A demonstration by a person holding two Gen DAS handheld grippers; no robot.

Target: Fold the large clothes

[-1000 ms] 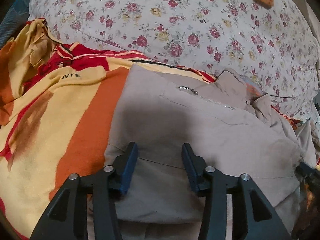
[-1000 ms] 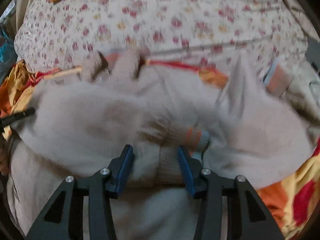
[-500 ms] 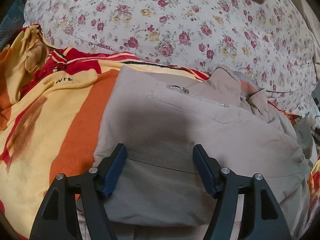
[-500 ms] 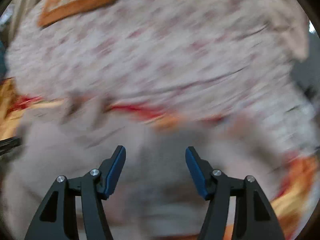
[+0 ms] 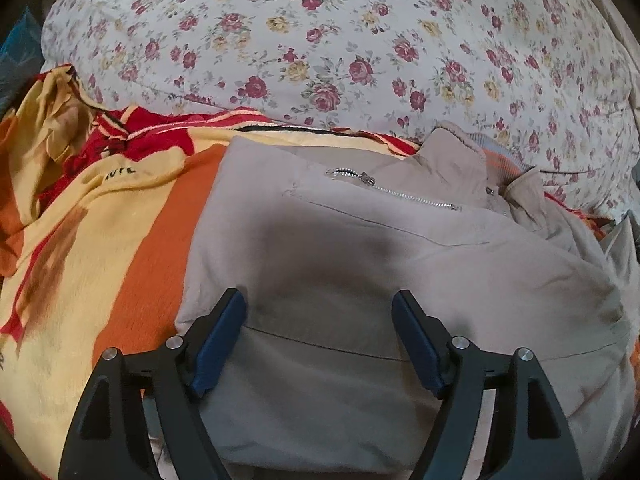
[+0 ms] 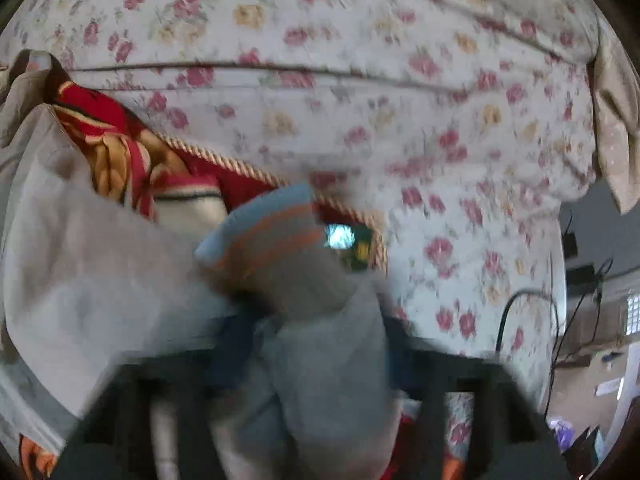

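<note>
**Beige jacket on bed, mid-fold**

Left gripper: angled down over the beige zip-front fabric jacket, jaws just widened, released, nothing between them. Right gripper: blurred, jaws just closing, clenched on the jacket's striped ribbed cuff. Underneath: orange-yellow-red blanket; behind it, a rose-print quilt.

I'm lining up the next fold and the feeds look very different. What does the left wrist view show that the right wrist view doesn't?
Left wrist only: the beige jacket's flat front panel with its silver pocket zipper, and the left hand-held gripper open above it, jaws having just widened, nothing between them.

Right wrist only: the striped knit cuff bunched at the blurred right hand-held gripper, whose jaws just closed on sleeve fabric, plus cables at the far right.

Both: the jacket, the floral quilt and the red and orange blanket.
</note>
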